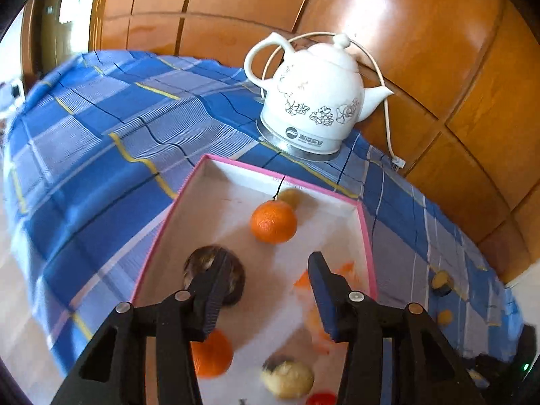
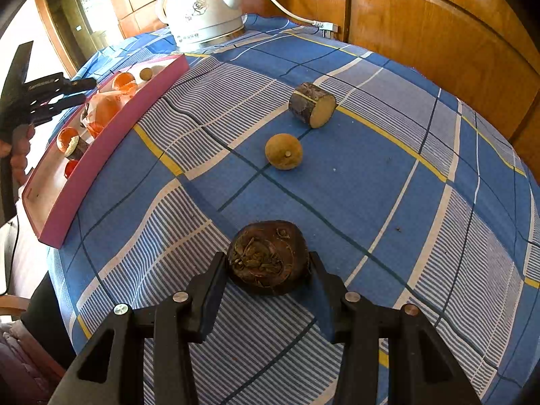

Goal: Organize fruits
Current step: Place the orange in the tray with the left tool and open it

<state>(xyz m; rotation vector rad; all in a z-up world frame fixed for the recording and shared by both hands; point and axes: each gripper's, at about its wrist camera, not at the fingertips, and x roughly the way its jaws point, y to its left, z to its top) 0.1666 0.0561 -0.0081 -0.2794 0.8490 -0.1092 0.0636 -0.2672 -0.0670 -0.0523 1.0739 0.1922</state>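
the right tongs (image 2: pixel 268 263) sit low on the table (image 2: pixel 388 175), their two fingers flanking a dark brown, flat round fruit (image 2: pixel 268 258) that looks like a water chestnut; the pads seem to touch its sides, so i judge them closed on it, though it rests on the checked cloth, not yet lifted. further out on the cloth lie a small tan round fruit (image 2: pixel 283 152) and, just beyond it, a short cut log piece (image 2: pixel 312 104). off to the left stands the pink-rimmed box (image 2: pixel 101 155)

the left tongs (image 1: pixel 266 290) hang open and empty above that box (image 1: pixel 366 233), over an orange mandarin (image 1: pixel 273 221), a dark round fruit (image 1: pixel 216 276) partly behind one finger, and other blurred pieces. a white kettle (image 1: pixel 314 101) stands behind

the step in hand looks like picking up the brown fruit; next calls for a firm squeeze, a lift, and a carry left over the box wall
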